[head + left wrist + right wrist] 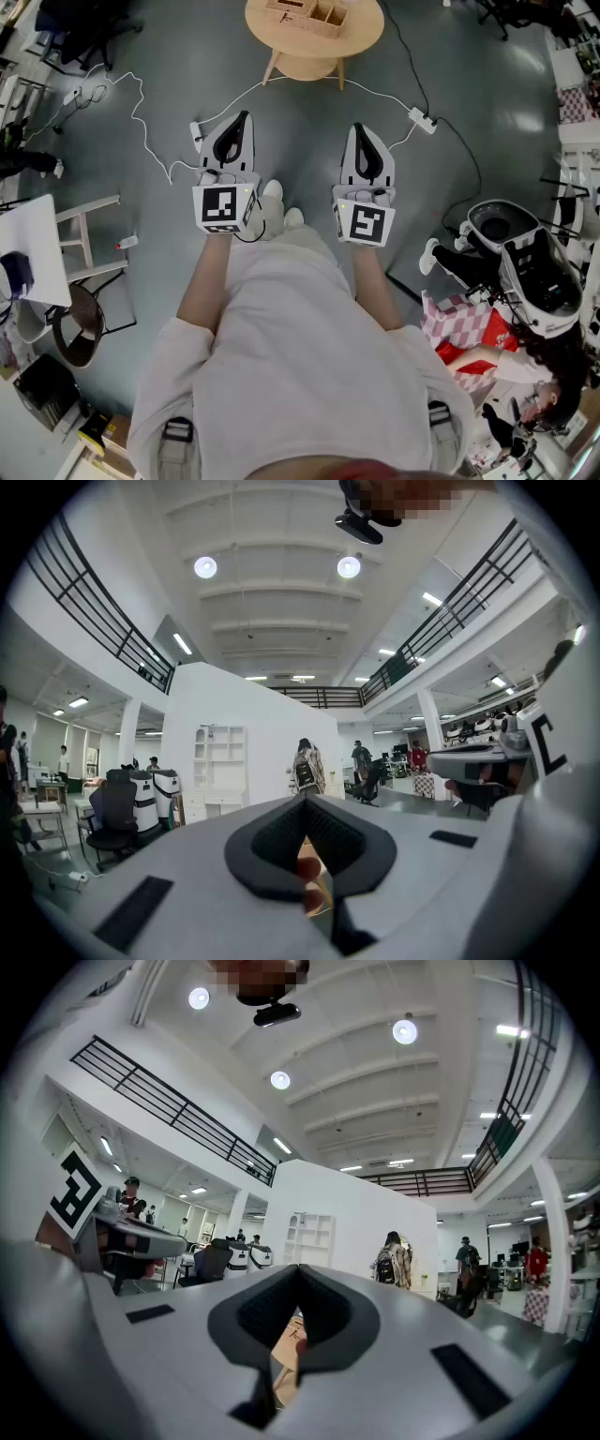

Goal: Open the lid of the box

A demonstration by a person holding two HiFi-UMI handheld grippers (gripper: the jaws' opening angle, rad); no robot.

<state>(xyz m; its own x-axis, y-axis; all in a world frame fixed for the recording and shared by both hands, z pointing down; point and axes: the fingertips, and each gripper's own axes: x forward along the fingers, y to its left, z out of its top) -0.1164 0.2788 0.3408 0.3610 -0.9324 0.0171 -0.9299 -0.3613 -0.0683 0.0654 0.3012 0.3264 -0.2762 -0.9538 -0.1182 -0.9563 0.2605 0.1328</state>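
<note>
A light wooden box [309,11] with open compartments sits on a small round wooden table [319,49] at the top of the head view, partly cut off by the frame edge. My left gripper [242,118] and right gripper [362,129] are held side by side above the grey floor, well short of the table, pointing toward it. Both are shut with nothing between the jaws. In the left gripper view the gripper [305,803] points across the hall, and so does the gripper [298,1274] in the right gripper view. A sliver of pale wood shows through each jaw gap.
A white cable with a power strip [422,120] runs over the floor in front of the table. A chair [89,319] and white tabletop [33,248] stand at left. A white machine [525,253] and a seated person [544,394] are at right. People [305,766] stand far off.
</note>
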